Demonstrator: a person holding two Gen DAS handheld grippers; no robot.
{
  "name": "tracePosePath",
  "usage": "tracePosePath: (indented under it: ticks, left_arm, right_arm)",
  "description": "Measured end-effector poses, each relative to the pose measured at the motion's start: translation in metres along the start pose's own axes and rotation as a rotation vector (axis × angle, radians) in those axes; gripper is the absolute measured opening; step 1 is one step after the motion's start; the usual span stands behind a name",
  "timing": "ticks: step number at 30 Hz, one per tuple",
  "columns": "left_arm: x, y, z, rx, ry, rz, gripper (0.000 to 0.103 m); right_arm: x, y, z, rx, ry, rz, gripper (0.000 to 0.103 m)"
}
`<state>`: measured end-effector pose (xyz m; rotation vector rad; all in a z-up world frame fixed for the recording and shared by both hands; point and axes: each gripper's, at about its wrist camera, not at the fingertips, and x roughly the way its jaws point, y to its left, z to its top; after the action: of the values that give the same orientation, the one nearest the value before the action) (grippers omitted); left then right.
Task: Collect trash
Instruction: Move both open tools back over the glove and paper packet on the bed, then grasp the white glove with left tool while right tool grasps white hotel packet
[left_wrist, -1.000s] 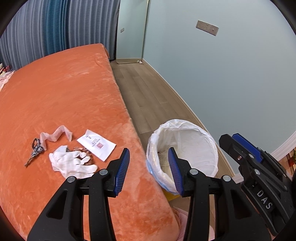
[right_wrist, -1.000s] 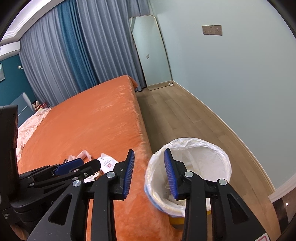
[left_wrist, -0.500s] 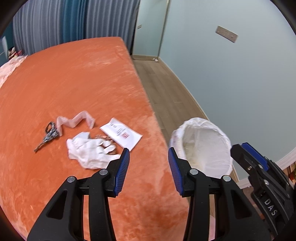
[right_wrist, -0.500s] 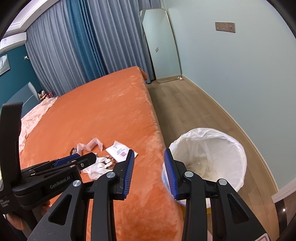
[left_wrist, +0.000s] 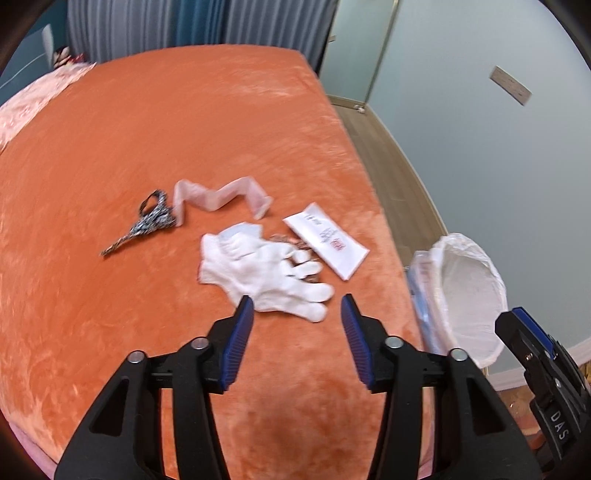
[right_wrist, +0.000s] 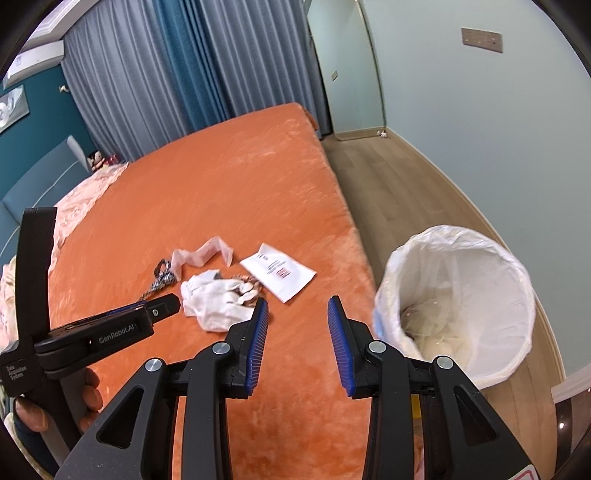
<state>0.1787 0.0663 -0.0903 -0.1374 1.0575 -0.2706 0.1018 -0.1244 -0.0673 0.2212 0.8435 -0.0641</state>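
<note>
Trash on bed (left_wrist: 155, 122), none picked up yet: glove (left_wrist: 264, 273), paper (left_wrist: 327, 240) at its 2 o'clock, pink strip (left_wrist: 218, 195), patterned scrap (left_wrist: 147, 221) at 10. Your left gripper (left_wrist: 297, 308) spread, empty, just short of glove. Right gripper (right_wrist: 297, 317) spread, empty. Bin (right_wrist: 458, 295) beside bed, maybe some scraps inside.

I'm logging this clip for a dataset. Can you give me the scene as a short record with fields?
surface: orange plush bed cover
trash items: white fabric glove; white printed paper packet; pale pink folded strip; black-and-white patterned band
bin: round bin lined with a white plastic bag, on the floor beside the bed
left gripper: open, empty, nearest the glove
right gripper: open, empty
</note>
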Motion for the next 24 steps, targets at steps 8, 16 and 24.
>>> tracePosePath:
  ticks: [8, 16, 24]
  left_arm:
    - [0.031, 0.034, -0.001, -0.061, 0.059, 0.023, 0.055]
    - [0.075, 0.045, 0.009, -0.111, 0.128, 0.015, 0.061]
    - [0.115, 0.039, 0.023, -0.104, 0.173, 0.003, 0.050]
  right_arm:
    - [0.040, 0.020, -0.011, -0.023, 0.068, 0.023, 0.034]
    - [0.085, 0.028, -0.014, -0.023, 0.138, 0.030, 0.034]
    - [0.128, 0.027, -0.007, -0.011, 0.180, 0.025, 0.034]
